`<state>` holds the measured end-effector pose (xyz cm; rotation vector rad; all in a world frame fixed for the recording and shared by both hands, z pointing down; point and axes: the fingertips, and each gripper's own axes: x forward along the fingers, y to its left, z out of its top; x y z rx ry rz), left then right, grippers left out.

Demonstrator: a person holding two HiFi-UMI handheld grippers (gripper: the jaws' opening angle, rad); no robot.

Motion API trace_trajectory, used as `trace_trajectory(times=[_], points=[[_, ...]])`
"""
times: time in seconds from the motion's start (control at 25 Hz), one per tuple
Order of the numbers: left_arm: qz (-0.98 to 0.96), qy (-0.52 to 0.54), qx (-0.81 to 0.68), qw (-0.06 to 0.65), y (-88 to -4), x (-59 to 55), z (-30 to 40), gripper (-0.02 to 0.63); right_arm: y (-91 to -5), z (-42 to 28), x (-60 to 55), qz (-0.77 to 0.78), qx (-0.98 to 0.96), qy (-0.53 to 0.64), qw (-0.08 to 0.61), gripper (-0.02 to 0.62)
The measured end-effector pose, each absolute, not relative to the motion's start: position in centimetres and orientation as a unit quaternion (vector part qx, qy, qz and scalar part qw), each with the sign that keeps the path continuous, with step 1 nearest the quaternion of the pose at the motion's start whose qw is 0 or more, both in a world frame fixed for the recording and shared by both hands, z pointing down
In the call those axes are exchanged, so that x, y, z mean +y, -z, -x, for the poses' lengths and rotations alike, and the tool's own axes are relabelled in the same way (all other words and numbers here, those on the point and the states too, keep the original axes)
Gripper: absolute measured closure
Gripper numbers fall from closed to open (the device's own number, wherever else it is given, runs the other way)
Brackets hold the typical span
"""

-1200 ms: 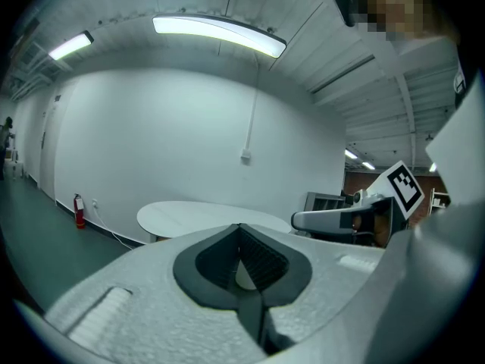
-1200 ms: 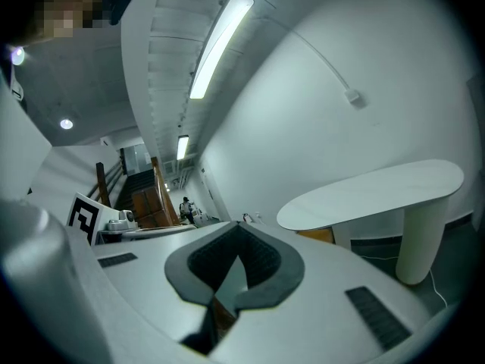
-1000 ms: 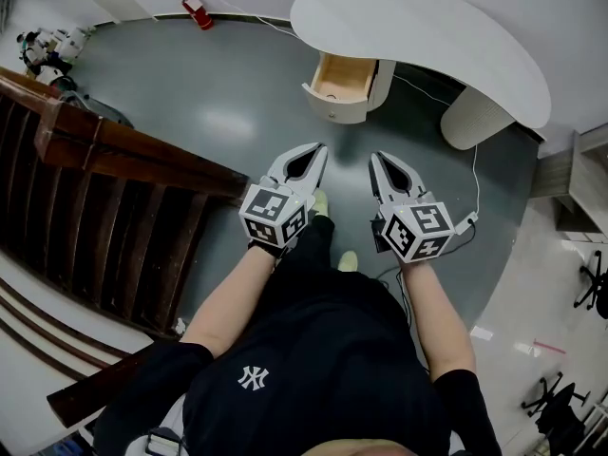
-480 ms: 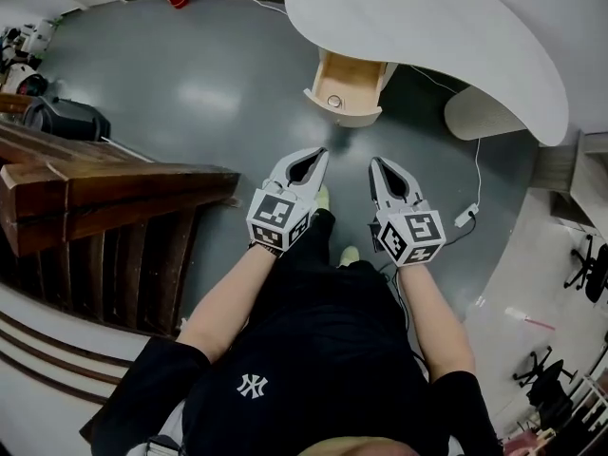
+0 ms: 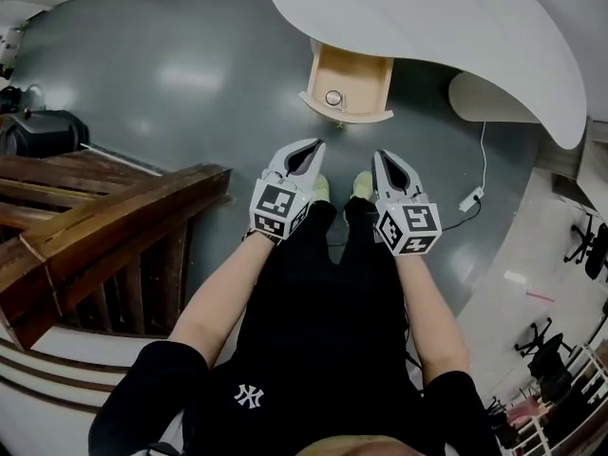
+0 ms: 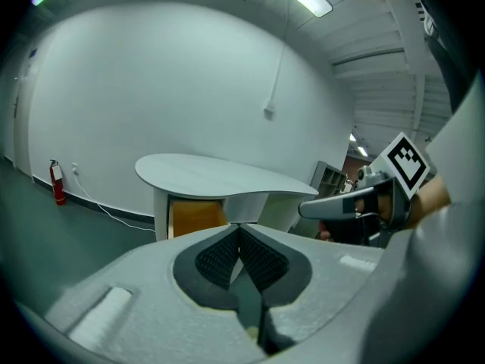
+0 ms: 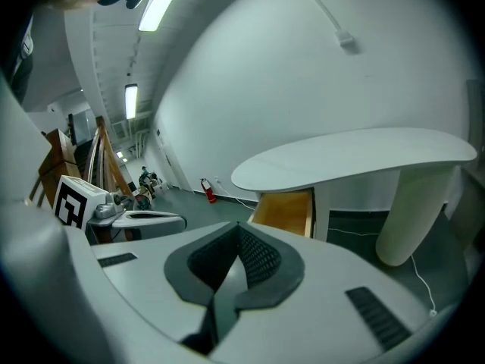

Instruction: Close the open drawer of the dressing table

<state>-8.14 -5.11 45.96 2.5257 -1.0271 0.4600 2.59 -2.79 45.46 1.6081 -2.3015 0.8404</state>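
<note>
Left tongs (image 5: 314,147) and right tongs (image 5: 379,156): both pinched closed, tips meeting, nothing between them. They're held side by side in front of the person, pointing at the table (image 5: 427,27).

Drawer (image 5: 347,84) sticks well out from under the white top, with its wooden inside showing. The round knob (image 5: 333,98) on its front panel faces the tongs. The tongs are near the drawer but not touching it.

My read of the step: close the gap, then push.
- No grip needed. Keep the tongs closed and use the blunt tips as a pusher.
- Land on the flat front panel just beside the knob, not on it, since the tips could skid off a round knob.
- Push straight along the drawer's slide line. An off-centre push probably racks it, so use one tip either side of the knob or one near centre.
- Go slow at the end and stop when the front sits flush under the top.
- Cable (image 5: 480,169) lies on the floor to the right, so watch footing when stepping in.
</note>
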Motion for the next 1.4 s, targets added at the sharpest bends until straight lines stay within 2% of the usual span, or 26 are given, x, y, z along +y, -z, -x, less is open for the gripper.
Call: trace_trajectory(times=[0.52,0.72,1.4], points=[[-0.884,-0.197,-0.367,0.213,-61.0,-10.6,8.1,0.597,-61.9,-3.4,-7.3,-0.549,-0.754,-0.335,0.131,0.58],[-0.886,-0.205,-0.363,0.204,-64.1,-11.5,7.5,0.595,-66.0,-3.6,-8.1,-0.538,-0.752,-0.354,0.141,0.58],[-0.892,-0.201,-0.367,0.172,-64.4,-15.6,6.2,0.597,-66.8,-4.7,-13.3,-0.534,-0.768,-0.326,0.14,0.58]])
